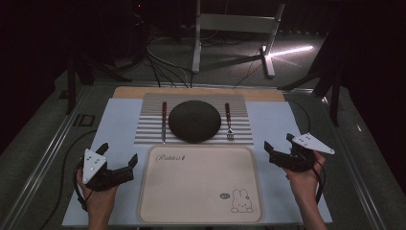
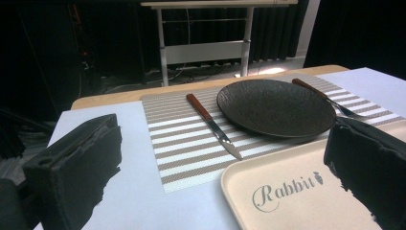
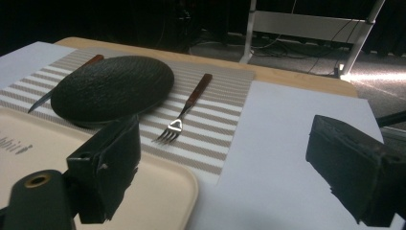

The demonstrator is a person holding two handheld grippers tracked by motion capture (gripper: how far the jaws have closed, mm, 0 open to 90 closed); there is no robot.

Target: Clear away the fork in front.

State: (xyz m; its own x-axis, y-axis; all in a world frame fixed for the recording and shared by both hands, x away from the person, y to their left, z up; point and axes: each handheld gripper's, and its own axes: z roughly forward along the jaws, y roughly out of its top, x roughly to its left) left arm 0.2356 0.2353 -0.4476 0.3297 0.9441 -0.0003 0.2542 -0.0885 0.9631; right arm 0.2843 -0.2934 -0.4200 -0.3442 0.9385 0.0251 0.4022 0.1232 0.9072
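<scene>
Cream plastic fills the near middle of the table: a rabbit-printed tray (image 1: 201,184) is laid on a pale sheet (image 1: 117,120), with nothing on it. Just beyond its far edge, a striped placemat (image 1: 242,103) is spread, and on it a dark round plate (image 1: 194,120) is set, close to the tray's far rim. A knife (image 1: 163,120) with a red-brown handle is laid to the plate's left and a fork (image 1: 229,120) to its right. Both are set with their long axes running away from the person, handles far, blade tip and tines near.

The left gripper (image 1: 118,154) is held at the tray's left edge with its jaws spread wide and nothing between them; the right gripper (image 1: 278,143) is held at the tray's right edge, likewise wide and unloaded. The knife is found forward and to the right of the left gripper, the fork forward and to the left of the right gripper, so each utensil is judged nearer to the gripper on its own side. The plate is placed about midway between the two.
</scene>
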